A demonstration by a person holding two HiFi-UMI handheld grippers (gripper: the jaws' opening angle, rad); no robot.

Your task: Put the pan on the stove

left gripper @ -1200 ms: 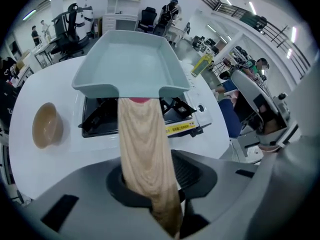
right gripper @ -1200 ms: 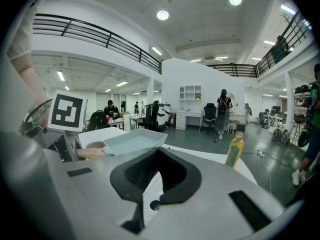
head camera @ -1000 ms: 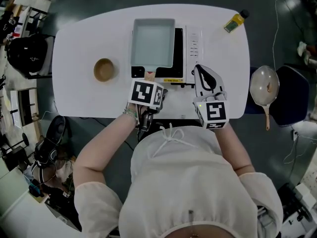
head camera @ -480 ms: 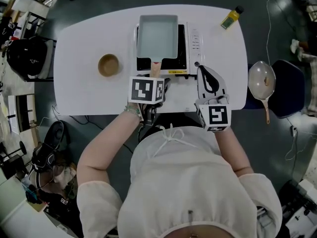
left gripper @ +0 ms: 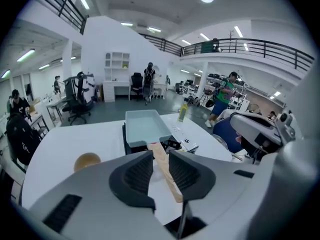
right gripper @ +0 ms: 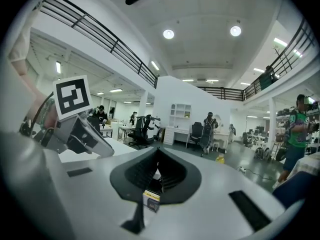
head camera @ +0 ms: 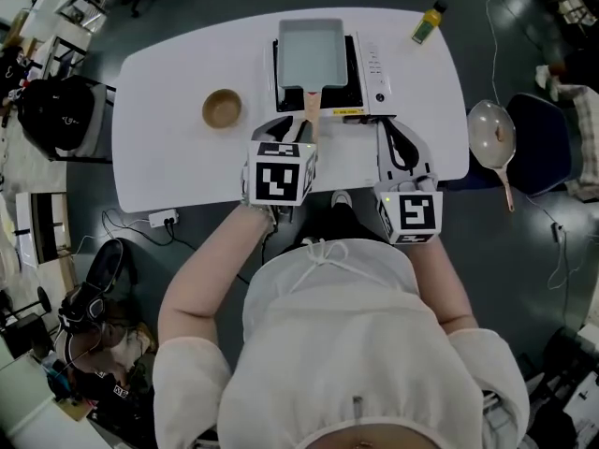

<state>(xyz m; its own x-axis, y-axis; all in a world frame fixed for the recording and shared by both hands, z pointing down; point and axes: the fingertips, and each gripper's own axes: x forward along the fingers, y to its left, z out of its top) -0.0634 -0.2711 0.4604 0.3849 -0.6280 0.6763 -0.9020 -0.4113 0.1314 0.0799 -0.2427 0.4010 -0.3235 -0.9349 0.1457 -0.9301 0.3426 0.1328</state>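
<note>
right gripper (right gripper: 159, 151) first: its jaws are pressed together with nothing between them, and their bulk blocks most of the table in its own view. a small labelled corner pokes out underneath, too little to say what it is. from the head view the right gripper (head camera: 398, 140) hangs over the table's near edge, just beside the stove's white control strip.

left gripper (left gripper: 160, 155): jaws a narrow gap apart, and the pan's wooden handle (left gripper: 167, 176) runs through that gap. a sliver of white table shows between the handle and the left jaw, so it isn't clamped. the handle's near end slips out of sight behind the right jaw. from above, the marker cube (head camera: 280, 171) covers much of the left gripper (head camera: 290, 127), and the handle (head camera: 310, 120) shows just beside its tips.

the pan (head camera: 312, 52) sits on the stove (head camera: 374, 59): pale blue-grey, rectangular, raised walls, handle pointing at the person. it covers most of the black top. in the left gripper view the pan (left gripper: 145, 126) leaves little more than the stove's (left gripper: 125, 140) dark edge showing. a bowl (head camera: 222, 108) sits to its left on the white table (head camera: 159, 148), and a bottle (head camera: 427, 21) stands at the far right corner.
</note>
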